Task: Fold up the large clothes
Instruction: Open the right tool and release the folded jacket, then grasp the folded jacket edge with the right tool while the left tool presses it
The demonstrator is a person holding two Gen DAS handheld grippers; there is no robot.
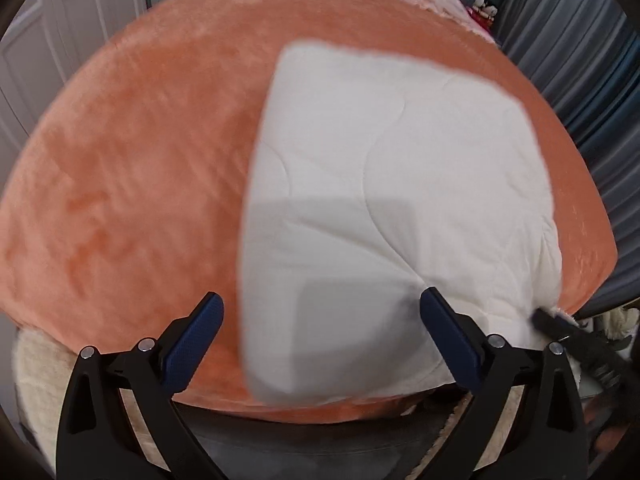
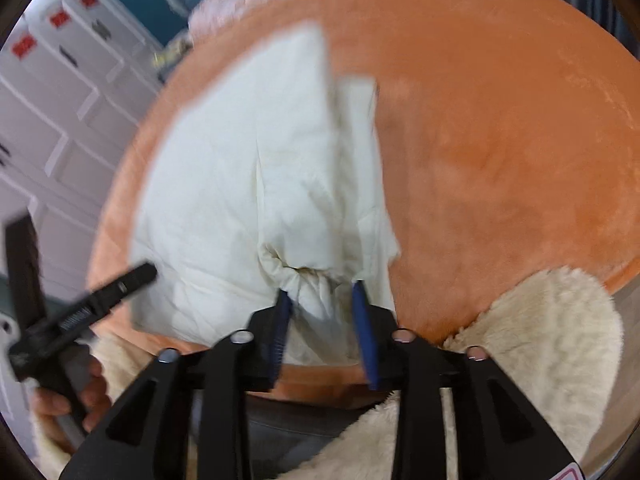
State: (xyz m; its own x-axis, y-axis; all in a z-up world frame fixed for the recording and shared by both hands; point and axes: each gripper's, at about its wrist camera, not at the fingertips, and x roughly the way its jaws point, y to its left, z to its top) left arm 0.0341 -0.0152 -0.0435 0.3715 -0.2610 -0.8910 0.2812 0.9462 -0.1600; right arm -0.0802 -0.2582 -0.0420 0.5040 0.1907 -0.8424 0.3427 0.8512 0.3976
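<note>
White garment (image 2: 256, 184) bunched between right claw (image 2: 320, 292), seemingly loose

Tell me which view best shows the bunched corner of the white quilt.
Right wrist: the quilt's bunched corner sits between the right gripper's blue pads. Left wrist shows only the flat folded quilt, its corner hidden.

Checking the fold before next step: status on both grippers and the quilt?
Left gripper open, empty. Right gripper part open, bunched corner of the white quilt between its fingers. Quilt folded on orange blanket. Nothing in the way.
</note>
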